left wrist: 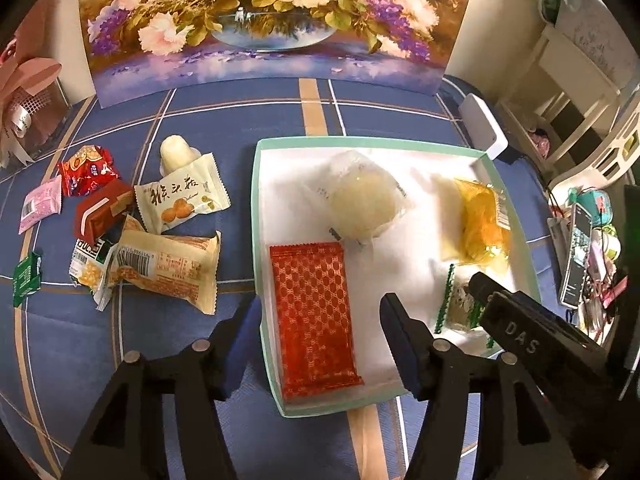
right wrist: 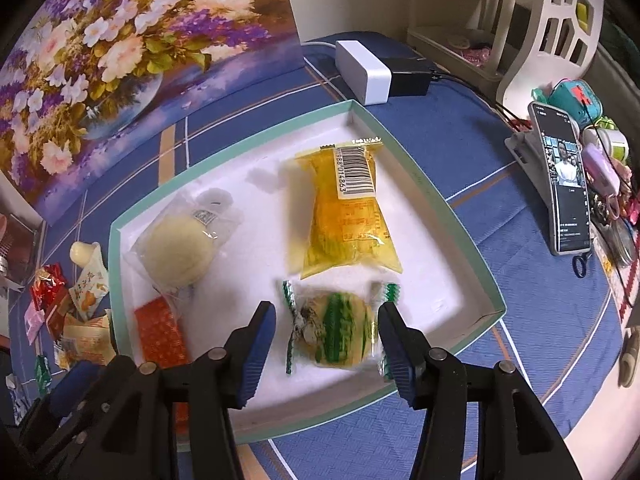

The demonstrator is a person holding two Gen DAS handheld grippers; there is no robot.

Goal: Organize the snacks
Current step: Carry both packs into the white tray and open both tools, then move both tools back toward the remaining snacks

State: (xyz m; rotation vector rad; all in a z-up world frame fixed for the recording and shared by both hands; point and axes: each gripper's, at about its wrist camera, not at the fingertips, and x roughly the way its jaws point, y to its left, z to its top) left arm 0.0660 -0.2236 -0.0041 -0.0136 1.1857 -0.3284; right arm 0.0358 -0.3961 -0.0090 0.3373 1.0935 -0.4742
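A shallow tray with a green rim (left wrist: 256, 200) (right wrist: 440, 216) lies on the blue checked cloth. It holds a red packet (left wrist: 312, 312) (right wrist: 160, 332), a pale round cake in clear wrap (left wrist: 364, 200) (right wrist: 180, 248), a yellow packet (left wrist: 480, 220) (right wrist: 348, 216) and a green-striped snack (right wrist: 336, 328) (left wrist: 456, 304). My left gripper (left wrist: 320, 320) is open astride the red packet, its left finger outside the tray wall. My right gripper (right wrist: 328, 332) is open around the green-striped snack, which lies flat on the tray floor. Left of the tray lie several loose snacks, among them a beige packet (left wrist: 168, 268).
A flower painting (left wrist: 260, 20) stands along the back. A white power box (right wrist: 364, 72) sits behind the tray. A phone on a stand (right wrist: 564, 180) and small clutter crowd the right edge. A pink gift box (left wrist: 28, 100) is at far left.
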